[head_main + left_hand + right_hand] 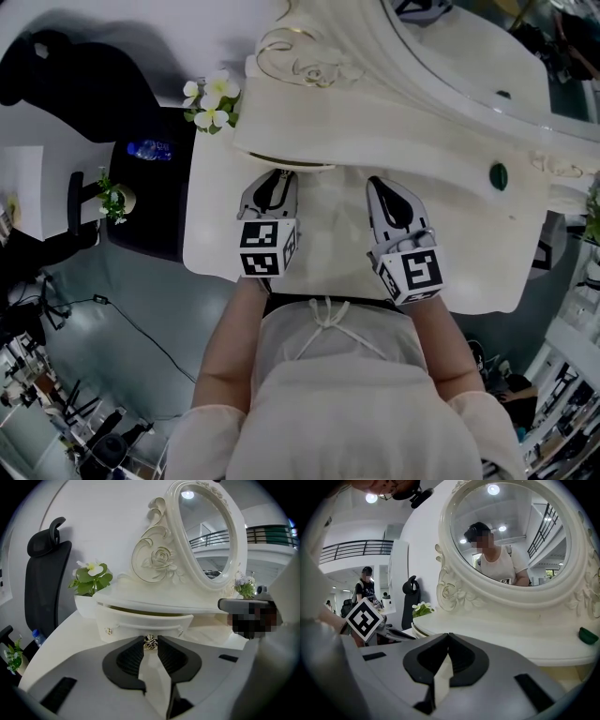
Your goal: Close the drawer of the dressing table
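On the white table an oval mirror in a carved frame fills the upper right of the head view. White flowers in a pot stand at the upper left corner of the table, and a small green object lies on the raised shelf at the right. Beside the table, at the left of the frame, there are a black office chair and a water bottle. The drawer is under the raised shelf, in the middle of the left gripper view. It stands a little out, so a yellowish gap shows above its curved front. The left gripper points at this front, and its fingers are only slightly apart and clamped on the small metal knob in the middle of the drawer. The right gripper is to the right of the left one, over the table top, and nothing stands between it and the shelf edge. Its fingers are together at the tips and they hold nothing. In the mirror the reflection of a person is visible.
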`<state>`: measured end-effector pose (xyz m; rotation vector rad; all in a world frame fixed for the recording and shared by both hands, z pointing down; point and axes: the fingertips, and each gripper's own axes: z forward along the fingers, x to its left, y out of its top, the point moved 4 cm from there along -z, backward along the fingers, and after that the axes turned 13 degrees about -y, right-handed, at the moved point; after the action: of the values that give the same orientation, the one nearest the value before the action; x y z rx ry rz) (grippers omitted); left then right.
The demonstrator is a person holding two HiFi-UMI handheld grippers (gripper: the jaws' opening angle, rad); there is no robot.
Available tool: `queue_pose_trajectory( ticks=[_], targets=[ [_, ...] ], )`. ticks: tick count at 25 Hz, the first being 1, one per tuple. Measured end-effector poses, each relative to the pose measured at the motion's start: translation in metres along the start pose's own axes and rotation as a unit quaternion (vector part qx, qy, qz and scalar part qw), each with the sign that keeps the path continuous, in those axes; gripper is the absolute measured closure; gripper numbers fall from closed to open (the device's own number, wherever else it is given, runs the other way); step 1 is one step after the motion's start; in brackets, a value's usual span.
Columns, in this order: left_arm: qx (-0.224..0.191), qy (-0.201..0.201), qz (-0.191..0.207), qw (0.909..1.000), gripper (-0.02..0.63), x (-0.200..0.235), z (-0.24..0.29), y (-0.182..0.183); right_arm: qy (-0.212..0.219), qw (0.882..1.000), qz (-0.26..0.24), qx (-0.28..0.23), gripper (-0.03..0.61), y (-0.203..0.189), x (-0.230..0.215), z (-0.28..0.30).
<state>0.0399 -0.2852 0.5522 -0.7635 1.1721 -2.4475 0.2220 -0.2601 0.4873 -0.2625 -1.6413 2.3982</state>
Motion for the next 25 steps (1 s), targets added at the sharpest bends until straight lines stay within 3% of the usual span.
queue_pose_trajectory(
  ticks=[25],
  targets=[
    [-0.003, -0.019, 0.009, 0.9998, 0.509, 0.008, 0.022, 0.016, -0.006, 1.000, -0.018, -0.003, 0.572, 0.011, -0.004, 0.006]
  ],
)
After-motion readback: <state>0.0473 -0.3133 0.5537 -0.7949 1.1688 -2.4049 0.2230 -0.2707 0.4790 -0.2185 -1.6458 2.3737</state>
